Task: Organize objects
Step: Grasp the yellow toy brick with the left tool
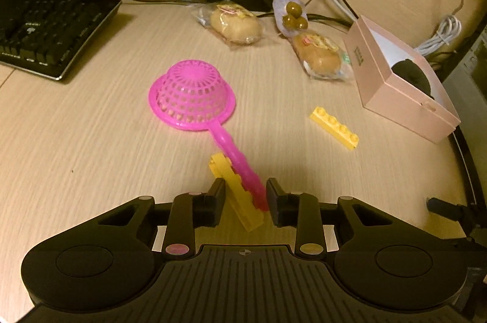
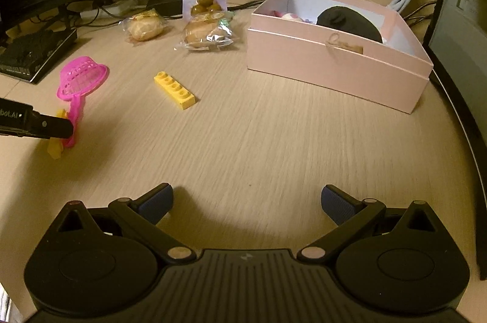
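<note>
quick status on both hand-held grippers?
Left hand-held gripper: partly closed around the pink strainer handle and a yellow brick; firm contact cannot be told.
Right hand-held gripper: open, holding nothing.
</note>
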Tool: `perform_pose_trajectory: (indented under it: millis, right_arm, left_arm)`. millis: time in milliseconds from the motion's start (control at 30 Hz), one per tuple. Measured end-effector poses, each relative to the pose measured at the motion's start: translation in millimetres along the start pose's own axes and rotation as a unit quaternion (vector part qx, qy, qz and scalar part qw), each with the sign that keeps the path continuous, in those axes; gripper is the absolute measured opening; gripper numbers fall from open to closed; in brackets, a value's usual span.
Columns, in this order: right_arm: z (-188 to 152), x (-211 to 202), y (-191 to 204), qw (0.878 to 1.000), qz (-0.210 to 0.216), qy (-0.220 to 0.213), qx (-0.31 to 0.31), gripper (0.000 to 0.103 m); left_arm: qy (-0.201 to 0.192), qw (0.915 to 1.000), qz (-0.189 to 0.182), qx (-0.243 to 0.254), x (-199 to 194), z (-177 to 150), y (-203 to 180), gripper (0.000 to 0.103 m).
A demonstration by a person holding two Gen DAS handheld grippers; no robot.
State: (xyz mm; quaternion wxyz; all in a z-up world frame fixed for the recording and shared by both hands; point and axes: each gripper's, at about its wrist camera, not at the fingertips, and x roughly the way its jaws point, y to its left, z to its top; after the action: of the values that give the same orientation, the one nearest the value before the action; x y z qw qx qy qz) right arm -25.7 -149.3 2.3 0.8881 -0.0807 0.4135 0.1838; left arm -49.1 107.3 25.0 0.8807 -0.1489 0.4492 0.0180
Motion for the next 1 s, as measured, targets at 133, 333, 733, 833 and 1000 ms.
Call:
perform_pose_trajectory:
  millis: [133,333,733,833,1000]
  right_arm:
    - [-4.1,-1.7,-0.7,1.000,0.002,-0.010,-0.004,0.103]
    - [-7.0,-2.9,-0.1,1.000,0.001,-0.019,-0.002,0.103]
    - [-11.4,-5.1,0.2,0.999,-0.002,-0.032,0.001,0.103]
    - [-12.2,-5.6,0.7,0.999,-0.004,-0.034,0.003,0.103]
    - [-15.0,-7.2,2.3,0.999,-0.011,-0.039,0.009,0.103]
  left_arm:
    - [0.002,1.0000,-0.004,-0.003,0.4,0.7,-1.4,0.034]
    - [-0.005,1.0000,-0.003,0.006,-7.5,-3.8,3.9,0.034]
    - [-0.010,0.9997,0.020,0.009,-0.5,1.0,4.4,0.033]
    - [-0.011,0.9995,0.025,0.014,0.7,1.6,2.5,0.033]
    - [-0.028,0.9969,0.041,0.060,-1.0,-4.6,-5.7,0.035]
